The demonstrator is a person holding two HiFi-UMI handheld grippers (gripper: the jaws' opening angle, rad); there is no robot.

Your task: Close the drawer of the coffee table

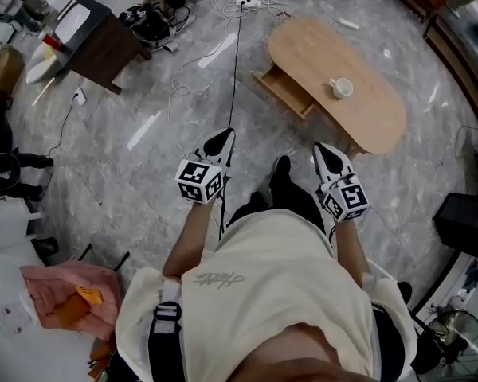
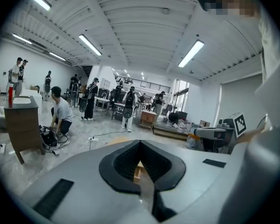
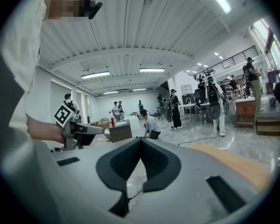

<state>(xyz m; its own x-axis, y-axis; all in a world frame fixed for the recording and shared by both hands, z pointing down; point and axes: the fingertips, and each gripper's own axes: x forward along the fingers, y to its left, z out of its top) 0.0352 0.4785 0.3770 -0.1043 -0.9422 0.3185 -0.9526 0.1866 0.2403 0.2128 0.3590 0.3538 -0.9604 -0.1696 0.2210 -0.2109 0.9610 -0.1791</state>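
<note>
The oval wooden coffee table (image 1: 366,110) stands ahead and to the right, and its top edge also shows in the right gripper view (image 3: 233,161). Its drawer (image 1: 285,91) is pulled out on the left side. A sliver of the drawer (image 2: 138,171) shows through the left jaws' opening. A white cup (image 1: 341,87) sits on the tabletop. My left gripper (image 1: 222,141) and right gripper (image 1: 326,152) are held in front of the person's body, well short of the table. Both are shut, tips meeting, with nothing between them (image 2: 140,142) (image 3: 141,139).
A dark wooden side table (image 1: 95,38) stands at the far left. Cables and a power strip (image 1: 251,3) lie on the marble floor beyond the drawer. A black box (image 1: 466,225) is at the right and a pink cloth (image 1: 68,293) at the lower left. People stand in the background.
</note>
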